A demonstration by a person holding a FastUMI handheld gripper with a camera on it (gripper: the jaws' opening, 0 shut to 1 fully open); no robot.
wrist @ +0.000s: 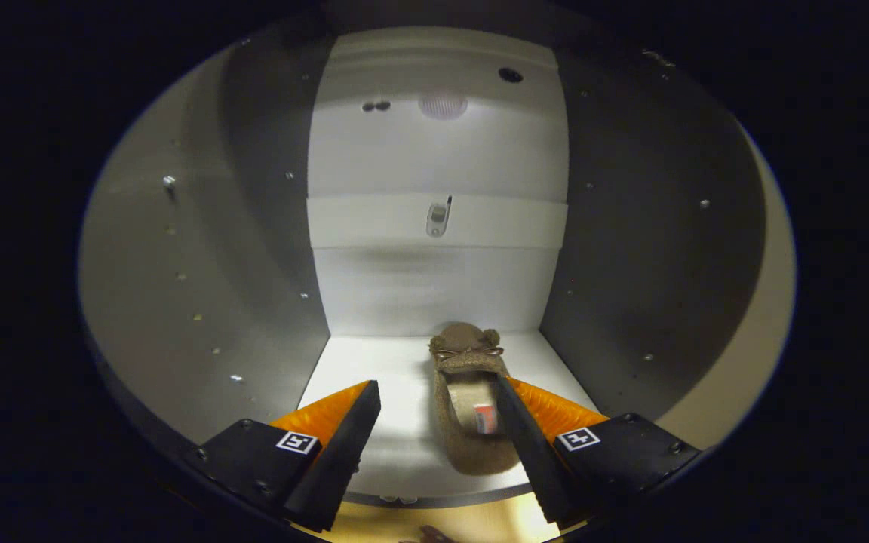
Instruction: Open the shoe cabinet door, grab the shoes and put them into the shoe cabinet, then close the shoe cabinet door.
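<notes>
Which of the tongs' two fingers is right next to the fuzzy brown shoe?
The right-hand finger. It lies along the brown shoe on the cabinet shelf, overlapping its opening. The left-hand finger stands apart over bare shelf. The tongs are open.

A brown fuzzy shoe point(472, 407) lies flat on the white floor of the open shoe cabinet point(434, 249), toe toward the back wall, a small bow across its top, pale lining and a label showing in its opening. The gripper point(438, 400) has its jaws spread wide; the shoe sits between them, against the right finger point(525, 441)
</notes>
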